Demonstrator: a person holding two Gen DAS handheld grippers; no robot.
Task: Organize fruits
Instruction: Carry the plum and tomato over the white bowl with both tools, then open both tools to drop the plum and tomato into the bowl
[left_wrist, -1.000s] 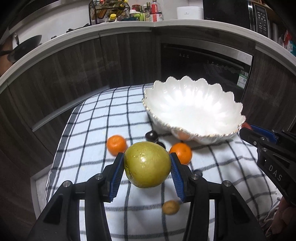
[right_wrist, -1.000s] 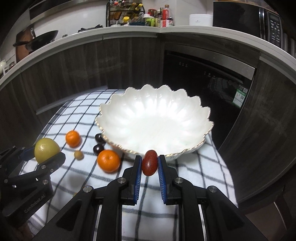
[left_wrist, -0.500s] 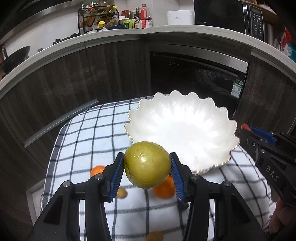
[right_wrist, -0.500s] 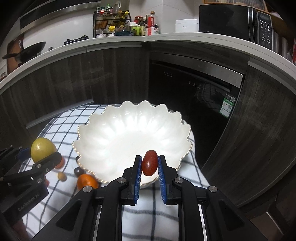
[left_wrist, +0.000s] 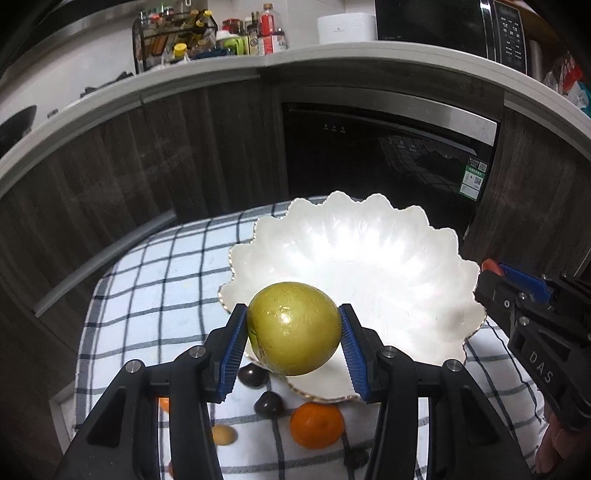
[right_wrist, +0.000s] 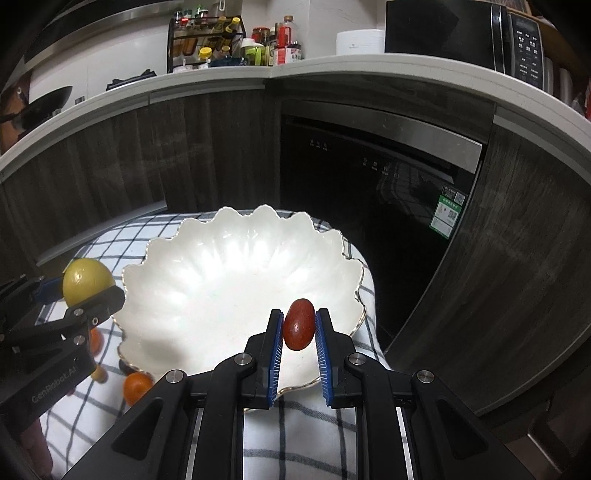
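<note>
A white scalloped bowl (left_wrist: 369, 266) (right_wrist: 221, 280) sits on a checked cloth with nothing inside it. My left gripper (left_wrist: 293, 332) is shut on a round yellow-green fruit (left_wrist: 293, 326), held over the bowl's near left rim; the same fruit (right_wrist: 85, 278) shows at the left of the right wrist view. My right gripper (right_wrist: 299, 325) is shut on a small red oval fruit (right_wrist: 299, 325), held over the bowl's near right rim. On the cloth in front of the bowl lie an orange (left_wrist: 316, 424), two dark fruits (left_wrist: 268, 404) and a small tan fruit (left_wrist: 223, 435).
The checked cloth (left_wrist: 155, 295) covers a small table whose edges drop off to the left and right. Dark wood cabinets and a black oven (right_wrist: 369, 177) stand close behind. A counter above carries bottles, a spice rack and a microwave. A second orange (left_wrist: 163, 403) peeks out behind my left finger.
Both grippers have moved forward toward the bowl, carrying their fruits from in front of it to over its near rim. The loose fruits on the cloth now lie beneath and behind the left gripper.
</note>
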